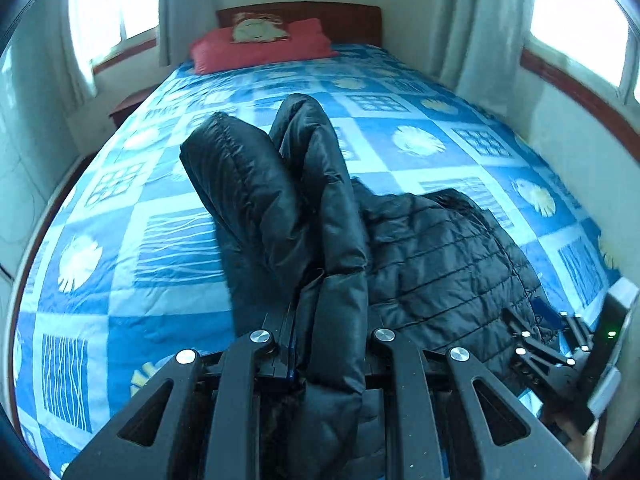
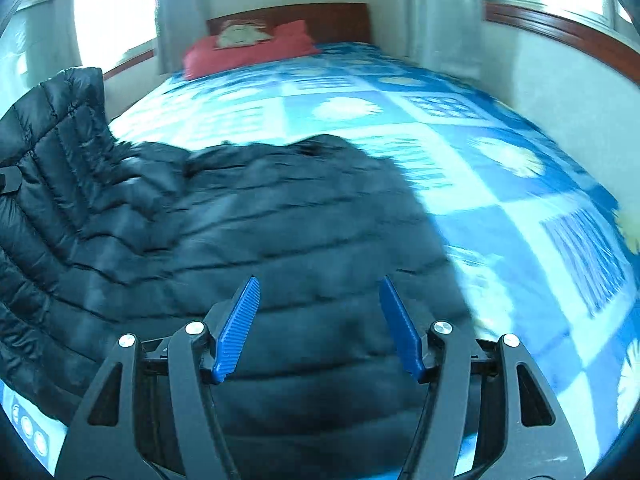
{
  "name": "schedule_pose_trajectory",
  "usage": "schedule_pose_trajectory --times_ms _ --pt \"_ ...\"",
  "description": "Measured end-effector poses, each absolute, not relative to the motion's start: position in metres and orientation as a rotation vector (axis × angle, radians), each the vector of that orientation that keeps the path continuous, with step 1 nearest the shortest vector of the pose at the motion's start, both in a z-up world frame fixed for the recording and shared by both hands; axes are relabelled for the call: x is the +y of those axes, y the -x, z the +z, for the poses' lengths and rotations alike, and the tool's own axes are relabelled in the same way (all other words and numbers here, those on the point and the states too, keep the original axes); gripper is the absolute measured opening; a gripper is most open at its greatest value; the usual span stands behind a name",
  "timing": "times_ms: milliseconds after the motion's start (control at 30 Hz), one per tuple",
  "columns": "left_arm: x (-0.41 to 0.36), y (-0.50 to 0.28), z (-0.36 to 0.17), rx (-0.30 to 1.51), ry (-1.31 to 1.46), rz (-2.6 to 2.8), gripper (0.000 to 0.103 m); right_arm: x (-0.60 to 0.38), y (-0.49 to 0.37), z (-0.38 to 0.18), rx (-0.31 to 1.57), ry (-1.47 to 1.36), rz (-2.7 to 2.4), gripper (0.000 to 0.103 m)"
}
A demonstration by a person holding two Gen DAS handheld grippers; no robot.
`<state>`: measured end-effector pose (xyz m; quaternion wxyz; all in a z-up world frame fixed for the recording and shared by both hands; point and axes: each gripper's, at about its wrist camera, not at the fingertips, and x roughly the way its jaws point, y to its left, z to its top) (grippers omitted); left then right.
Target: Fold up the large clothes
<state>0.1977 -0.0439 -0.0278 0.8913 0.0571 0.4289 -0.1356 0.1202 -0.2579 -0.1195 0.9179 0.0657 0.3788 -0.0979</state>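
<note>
A big bed [image 1: 360, 80] has a blue and white blanket [image 1: 160, 248] and a red pillow [image 1: 260, 50] by a brown headboard [image 1: 344, 18]. Bright windows [image 1: 576, 12] with pale curtains [image 1: 476, 32] sit in white walls [image 1: 408, 16]

My left claw [image 1: 320, 344] is clamped tight on a fold of the black jacket [image 1: 328, 240], lifting it up. My right claw [image 2: 318, 320] hangs just above the garment, blue pads [image 2: 236, 332] spread wide, gripping nothing.
</note>
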Motion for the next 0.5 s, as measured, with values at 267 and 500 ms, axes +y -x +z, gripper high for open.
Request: schedule_pose_trajectory --times_ms 267,500 --pt "-0.133 -0.203 -0.05 0.903 -0.231 -0.295 0.017 -0.328 -0.091 -0.13 0.777 -0.219 -0.332 0.064" --pt "-0.187 -0.202 -0.084 0.932 -0.297 -0.291 0.017 -0.358 -0.077 -0.141 0.78 -0.238 -0.39 0.064"
